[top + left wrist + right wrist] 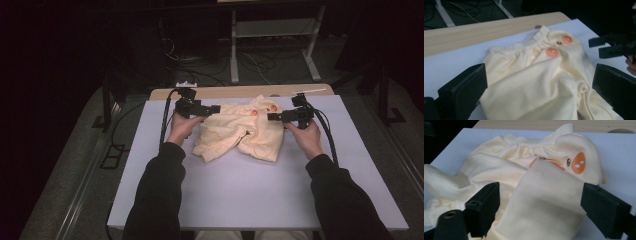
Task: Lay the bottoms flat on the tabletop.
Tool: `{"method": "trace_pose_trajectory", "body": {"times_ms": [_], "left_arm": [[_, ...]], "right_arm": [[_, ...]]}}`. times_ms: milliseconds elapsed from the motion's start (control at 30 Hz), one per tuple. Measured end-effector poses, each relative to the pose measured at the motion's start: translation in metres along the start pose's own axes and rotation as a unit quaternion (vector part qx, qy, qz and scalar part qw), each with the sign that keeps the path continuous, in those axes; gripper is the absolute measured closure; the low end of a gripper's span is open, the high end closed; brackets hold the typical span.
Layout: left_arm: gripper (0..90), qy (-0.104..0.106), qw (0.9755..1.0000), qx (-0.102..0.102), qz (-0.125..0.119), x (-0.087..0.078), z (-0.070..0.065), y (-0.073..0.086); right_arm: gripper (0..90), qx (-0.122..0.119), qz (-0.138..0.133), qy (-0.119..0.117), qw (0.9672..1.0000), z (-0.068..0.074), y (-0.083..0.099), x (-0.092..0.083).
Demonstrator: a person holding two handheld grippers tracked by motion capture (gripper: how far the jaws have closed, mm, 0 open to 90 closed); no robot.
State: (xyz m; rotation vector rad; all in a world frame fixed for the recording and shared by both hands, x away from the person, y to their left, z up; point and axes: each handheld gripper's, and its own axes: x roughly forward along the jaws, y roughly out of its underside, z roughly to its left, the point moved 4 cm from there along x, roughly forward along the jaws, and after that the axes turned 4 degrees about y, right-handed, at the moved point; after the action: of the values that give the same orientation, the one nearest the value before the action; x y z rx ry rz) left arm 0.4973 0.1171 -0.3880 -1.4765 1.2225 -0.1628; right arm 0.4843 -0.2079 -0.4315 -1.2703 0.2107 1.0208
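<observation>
High view: pale yellow garment [240, 131] crumpled on the white tabletop [250, 190], toward the far edge, between the left tongs [216, 108] and the right tongs [270, 117]; both tongs level, pointing inward at the cloth from either side, each held in a hand with a dark sleeve [155, 195] behind it. Left gripper view: jaws spread wide, nothing pinched, the garment lying on the tabletop between and beyond them; two orange buttons [552, 52] near the gathered neckline, the right tongs [602, 47] at the far right edge, apart from the cloth. Right gripper view: jaws likewise wide apart, a smooth fold of the garment [544, 202] lying between them without being pressed; an orange button [578, 163] just past the fold.
</observation>
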Motion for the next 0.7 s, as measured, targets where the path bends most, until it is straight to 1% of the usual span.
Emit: {"method": "trace_pose_trajectory", "body": {"times_ms": [67, 100, 133, 167, 233, 300, 367, 433, 500, 567, 633, 700], "left_arm": [[0.0, 0.005, 0.9999, 0.01, 0.003, -0.002, -0.005, 0.002], [0.0, 0.007, 0.9999, 0.012, 0.002, -0.004, -0.008, 0.003], [0.0, 0.009, 0.9998, 0.016, -0.001, -0.005, -0.01, 0.004], [0.0, 0.011, 0.9997, 0.02, -0.004, -0.008, -0.013, 0.005], [0.0, 0.016, 0.9996, 0.021, -0.007, -0.011, -0.016, 0.008], [0.0, 0.017, 0.9996, 0.02, -0.008, -0.014, -0.018, 0.011], [0.0, 0.016, 0.9996, 0.024, -0.004, -0.017, -0.019, 0.015], [0.0, 0.015, 0.9993, 0.034, 0.002, -0.02, -0.023, 0.02], [0.0, 0.017, 0.999, 0.04, 0.005, -0.022, -0.026, 0.023], [0.0, 0.023, 0.999, 0.039, 0.005, -0.025, -0.03, 0.027], [0.0, 0.028, 0.9987, 0.042, 0.005, -0.028, -0.034, 0.029], [2.0, 0.038, 0.9984, 0.043, -0.001, -0.031, -0.04, 0.032]], "right_arm": [[12.1, 0.001, 0.005, -0.012, 0.9999, 0.003, 0.002, -0.002], [9.0, -0.001, 0.007, -0.018, 0.9998, 0.004, 0.003, -0.002], [4.9, -0.004, 0.009, -0.02, 0.9998, 0.006, 0.005, -0.003], [2.4, -0.011, 0.007, -0.016, 0.9998, 0.008, 0.006, -0.005], [1.5, -0.02, 0.008, -0.011, 0.9997, 0.01, 0.01, -0.007], [0.4, -0.023, 0.018, -0.01, 0.9995, 0.012, 0.015, -0.009], [0.4, -0.025, 0.027, -0.006, 0.9993, 0.012, 0.019, -0.011], [0.4, -0.025, 0.026, -0.009, 0.9993, 0.012, 0.022, -0.015], [0.5, -0.019, 0.024, -0.015, 0.9994, 0.012, 0.025, -0.019], [0.5, -0.017, 0.022, -0.019, 0.9995, 0.011, 0.028, -0.023], [0.5, -0.018, 0.022, -0.023, 0.9993, 0.011, 0.031, -0.026], [0.5, -0.02, 0.025, -0.023, 0.9992, 0.01, 0.035, -0.028]]}}
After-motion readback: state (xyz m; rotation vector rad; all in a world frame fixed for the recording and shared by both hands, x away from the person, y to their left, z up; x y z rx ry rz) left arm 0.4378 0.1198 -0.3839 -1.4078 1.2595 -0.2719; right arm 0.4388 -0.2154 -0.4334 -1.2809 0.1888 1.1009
